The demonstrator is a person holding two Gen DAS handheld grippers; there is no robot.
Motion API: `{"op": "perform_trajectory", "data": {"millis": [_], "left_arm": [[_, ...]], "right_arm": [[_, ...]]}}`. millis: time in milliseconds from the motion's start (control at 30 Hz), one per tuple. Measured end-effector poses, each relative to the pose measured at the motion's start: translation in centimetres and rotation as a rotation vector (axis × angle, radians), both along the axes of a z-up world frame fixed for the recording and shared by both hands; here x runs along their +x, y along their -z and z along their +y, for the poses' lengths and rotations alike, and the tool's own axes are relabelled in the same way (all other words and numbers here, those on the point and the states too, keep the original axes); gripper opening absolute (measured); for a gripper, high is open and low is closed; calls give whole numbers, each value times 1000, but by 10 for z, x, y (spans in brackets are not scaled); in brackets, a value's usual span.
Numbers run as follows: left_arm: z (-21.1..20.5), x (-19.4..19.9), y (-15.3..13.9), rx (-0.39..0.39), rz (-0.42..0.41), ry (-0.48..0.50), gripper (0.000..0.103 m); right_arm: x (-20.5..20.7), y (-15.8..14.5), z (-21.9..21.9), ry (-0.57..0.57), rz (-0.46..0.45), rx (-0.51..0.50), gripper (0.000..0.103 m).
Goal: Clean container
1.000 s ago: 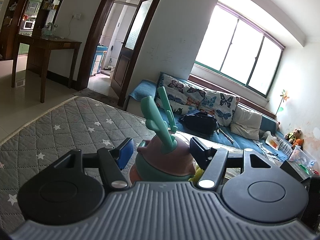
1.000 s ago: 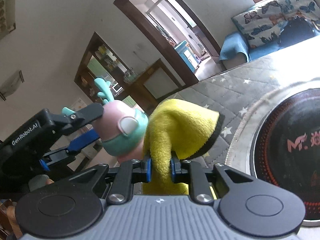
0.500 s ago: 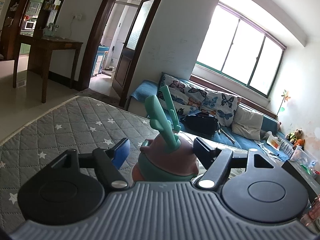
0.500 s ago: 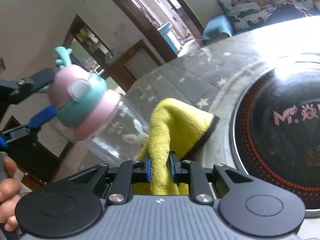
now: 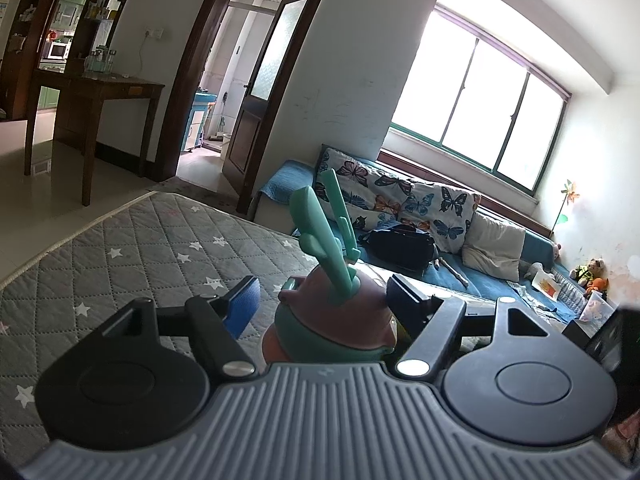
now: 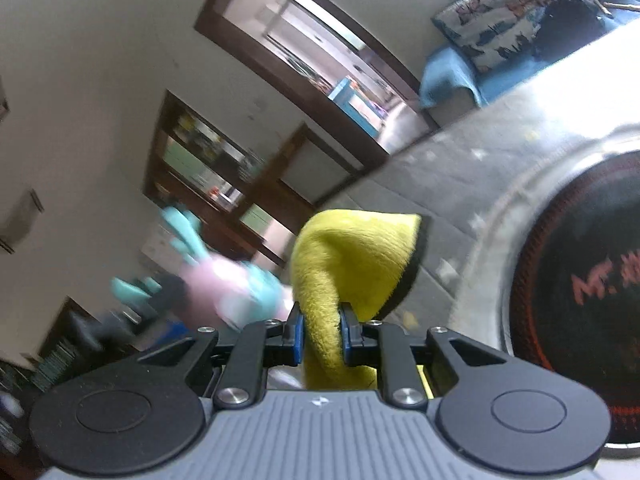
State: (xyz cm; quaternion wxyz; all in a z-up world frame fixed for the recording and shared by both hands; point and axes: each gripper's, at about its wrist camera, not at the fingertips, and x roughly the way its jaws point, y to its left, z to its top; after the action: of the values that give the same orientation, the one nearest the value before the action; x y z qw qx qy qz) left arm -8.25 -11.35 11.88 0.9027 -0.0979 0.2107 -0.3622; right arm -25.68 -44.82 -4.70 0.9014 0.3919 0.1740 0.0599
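A child's bottle (image 5: 336, 320) with a pink and teal lid and teal antlers stands between the jaws of my left gripper (image 5: 322, 296). The blue left pad (image 5: 244, 304) is clear of the lid with a gap showing; the right pad sits close to the lid's edge. The bottle's body is hidden below the gripper. In the right wrist view my right gripper (image 6: 322, 336) is shut on a yellow cloth (image 6: 356, 248) with a dark hem, which stands up from the pads. The bottle (image 6: 224, 284) appears blurred just left of the cloth.
A grey quilted cover with white stars (image 5: 140, 248) lies over the table. A round black cooktop with red markings (image 6: 580, 280) sits to the right of the cloth. A blue sofa (image 5: 500, 276) with cushions and a dark bag stands beyond the table.
The left jaws have spread wider around the bottle lid. The right gripper has rolled and shifted with the cloth, and its view is now blurred, with the bottle lower and nearer the cloth.
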Motion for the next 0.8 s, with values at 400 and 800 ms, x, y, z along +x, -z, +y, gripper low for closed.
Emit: {"op": "perform_trajectory", "data": {"millis": [400, 800], "left_arm": [[1, 4, 1, -1, 3, 7, 72], [3, 4, 2, 4, 4, 17, 72]], "right_arm": [[19, -61, 6, -24, -170, -36, 17], [44, -5, -11, 20, -23, 80, 17]]}}
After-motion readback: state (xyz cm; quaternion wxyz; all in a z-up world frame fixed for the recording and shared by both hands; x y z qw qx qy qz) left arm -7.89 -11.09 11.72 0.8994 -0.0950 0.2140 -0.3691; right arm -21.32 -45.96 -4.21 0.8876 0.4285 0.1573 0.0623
